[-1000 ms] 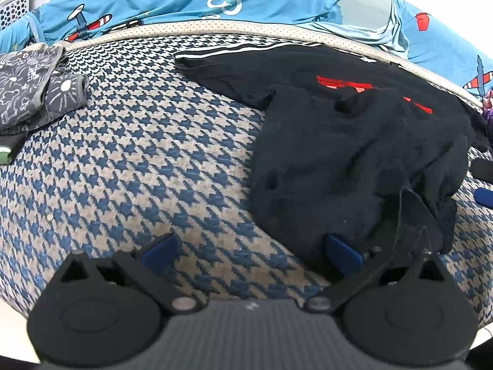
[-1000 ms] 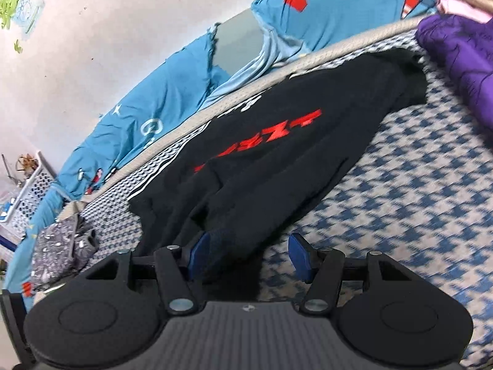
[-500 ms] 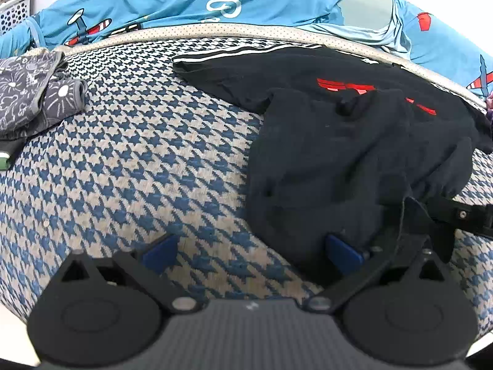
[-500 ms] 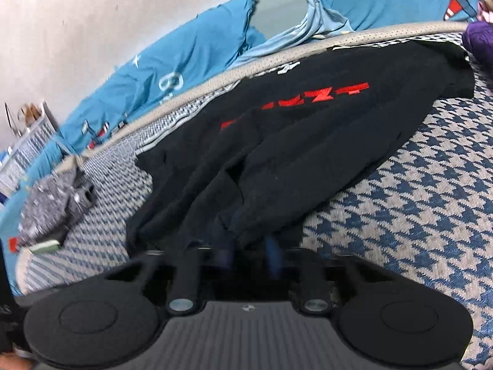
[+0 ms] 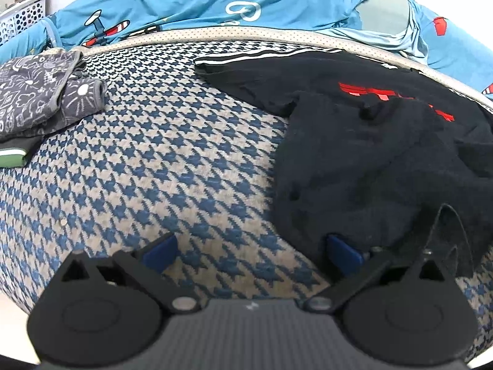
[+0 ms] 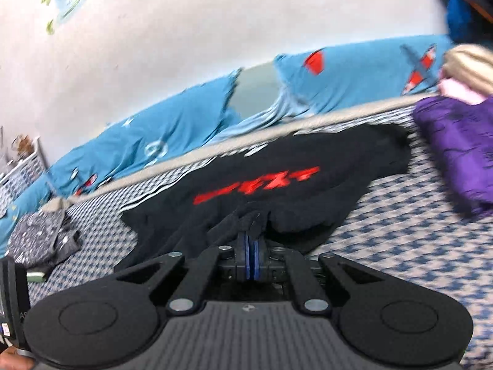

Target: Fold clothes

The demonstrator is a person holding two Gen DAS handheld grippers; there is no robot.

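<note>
Pinching a bunched fold of the black garment (image 6: 295, 191), the right tongs (image 6: 251, 254) have just closed; left tongs (image 5: 251, 251) gape wide.

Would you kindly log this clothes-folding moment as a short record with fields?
surface: blue-and-beige houndstooth bed cover
garment in work: black sweatshirt with red lettering, spread crumpled on the cover
right gripper: shut on a fold of the sweatshirt's near edge
left gripper: open, right pad at the sweatshirt's hem, gripping nothing
folded pile: grey patterned garment, far left
other: purple garment, far right
</note>
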